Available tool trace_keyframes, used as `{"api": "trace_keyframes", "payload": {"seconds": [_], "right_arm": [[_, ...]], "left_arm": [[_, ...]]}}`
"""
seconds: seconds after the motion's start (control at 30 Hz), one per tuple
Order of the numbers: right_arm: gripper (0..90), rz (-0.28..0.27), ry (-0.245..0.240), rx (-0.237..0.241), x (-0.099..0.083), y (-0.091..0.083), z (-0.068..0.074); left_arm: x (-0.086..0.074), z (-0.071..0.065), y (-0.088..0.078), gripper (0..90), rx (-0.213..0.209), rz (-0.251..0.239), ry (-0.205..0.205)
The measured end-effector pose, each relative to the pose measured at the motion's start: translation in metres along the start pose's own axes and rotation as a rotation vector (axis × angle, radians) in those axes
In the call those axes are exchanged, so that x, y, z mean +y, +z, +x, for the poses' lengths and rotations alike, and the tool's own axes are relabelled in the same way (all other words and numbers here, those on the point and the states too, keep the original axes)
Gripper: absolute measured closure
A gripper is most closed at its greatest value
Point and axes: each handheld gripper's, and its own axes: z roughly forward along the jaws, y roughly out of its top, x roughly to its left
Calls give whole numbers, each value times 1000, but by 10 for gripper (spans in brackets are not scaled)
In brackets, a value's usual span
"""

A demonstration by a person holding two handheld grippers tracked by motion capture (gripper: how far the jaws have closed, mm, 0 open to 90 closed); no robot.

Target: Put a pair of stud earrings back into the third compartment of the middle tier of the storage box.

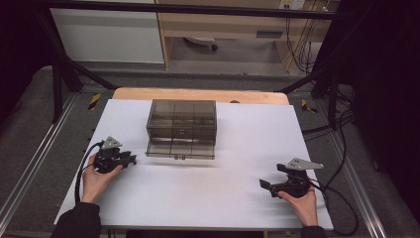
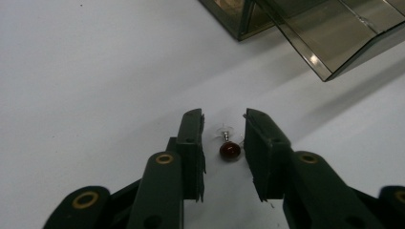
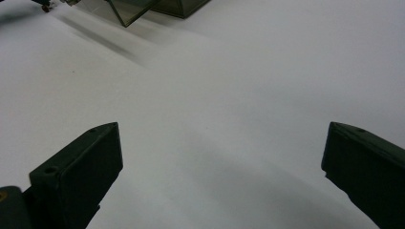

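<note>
Seen along the left gripper (image 2: 224,138), two black jaws rise from the bottom and stand narrowly apart. Between them, on the white tabletop (image 2: 95,71), lies a small earring (image 2: 228,149) with a dark red bead and a clear backing; neither jaw visibly presses it. At the upper right, a smoky transparent box (image 2: 334,33) has an open drawer.
</note>
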Motion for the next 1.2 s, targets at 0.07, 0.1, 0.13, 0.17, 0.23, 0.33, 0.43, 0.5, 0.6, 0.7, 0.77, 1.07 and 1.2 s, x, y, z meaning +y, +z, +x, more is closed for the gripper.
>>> {"api": "trace_keyframes", "payload": {"seconds": [0.07,0.1,0.13,0.17,0.23,0.33,0.43,0.5,0.6,0.7,0.77,1.07,1.2], "right_arm": [[8,0,0,1,0,0,0],[8,1,0,1,0,0,0],[8,1,0,1,0,0,0],[8,1,-1,1,0,0,0],[8,0,0,1,0,0,0],[9,1,-1,1,0,0,0],[9,0,-2,1,0,0,0],[9,1,-1,1,0,0,0],[9,-1,3,2,0,0,1],[10,1,1,2,0,0,0],[10,0,0,3,0,0,0],[10,3,1,4,0,0,1],[10,10,3,6,0,0,1]], "left_arm": [[0,-1,1,710,0,1,0],[0,-1,1,719,1,2,2],[0,-1,1,727,0,3,4],[0,-1,2,734,1,6,6],[-1,-1,3,744,2,14,6],[-1,-2,5,771,2,21,10],[-1,-2,5,787,5,22,11],[-1,-2,5,790,7,22,8],[-1,-2,4,795,10,22,4],[-1,-1,1,797,4,11,-3],[0,-1,-2,798,-1,8,-5],[3,-7,-16,798,-19,-13,0],[7,-11,-21,798,-35,-21,-4]]}}
